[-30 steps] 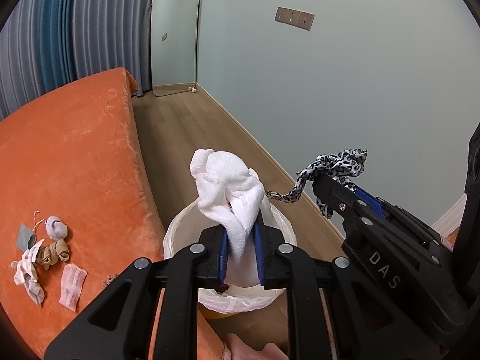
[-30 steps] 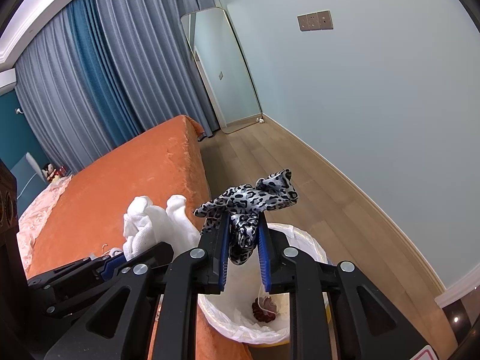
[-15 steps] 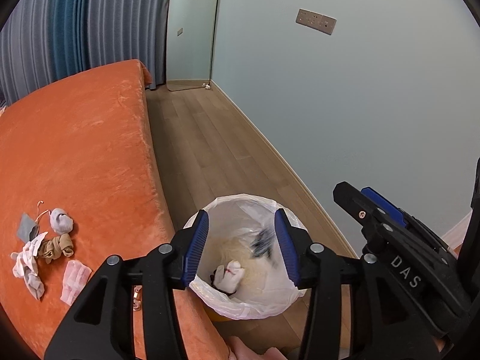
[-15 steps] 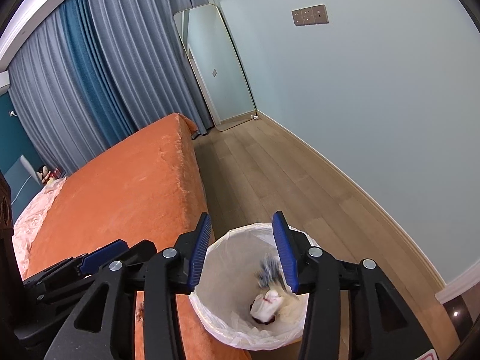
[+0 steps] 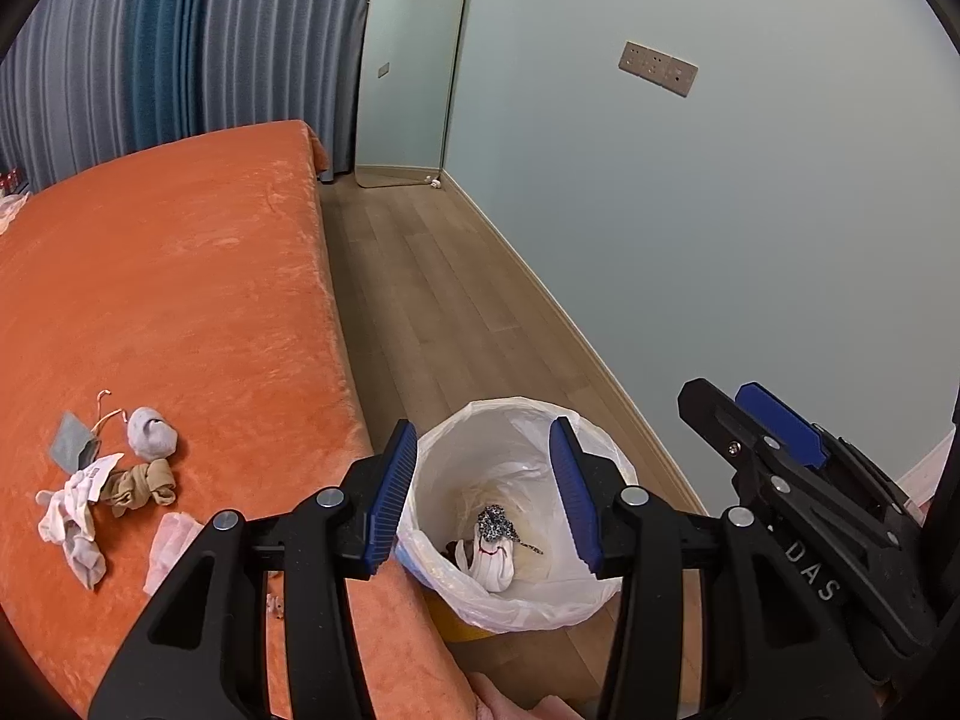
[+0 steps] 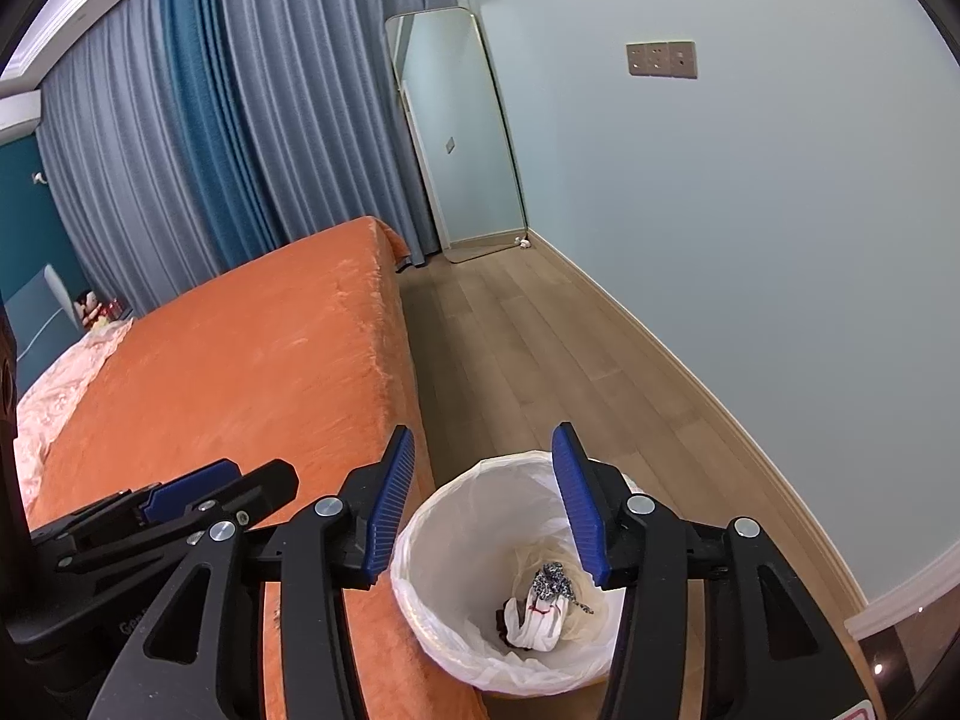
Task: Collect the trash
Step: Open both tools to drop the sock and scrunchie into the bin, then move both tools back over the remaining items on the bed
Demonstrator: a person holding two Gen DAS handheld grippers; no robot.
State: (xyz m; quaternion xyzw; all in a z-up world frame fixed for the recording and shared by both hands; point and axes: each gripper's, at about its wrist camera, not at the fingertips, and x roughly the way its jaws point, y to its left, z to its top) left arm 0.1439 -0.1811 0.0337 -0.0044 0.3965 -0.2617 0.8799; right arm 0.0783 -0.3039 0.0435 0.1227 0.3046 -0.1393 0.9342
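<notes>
I hold my left gripper (image 5: 486, 492) and my right gripper (image 6: 483, 501) side by side above the trash bin (image 5: 594, 591), both tilted down toward its mouth, each with its blue pads spread wide apart and nothing between them. The bin stands on the wood floor (image 5: 456, 300) against the edge of the orange bed (image 5: 168, 300), lined with one white bag. In its bottom lie a white cloth (image 6: 540, 624) and a leopard-print cloth (image 6: 552, 582) resting on top of it. On the bed, one small heap of socks and scraps (image 5: 108, 492) lies well apart from the bin.
</notes>
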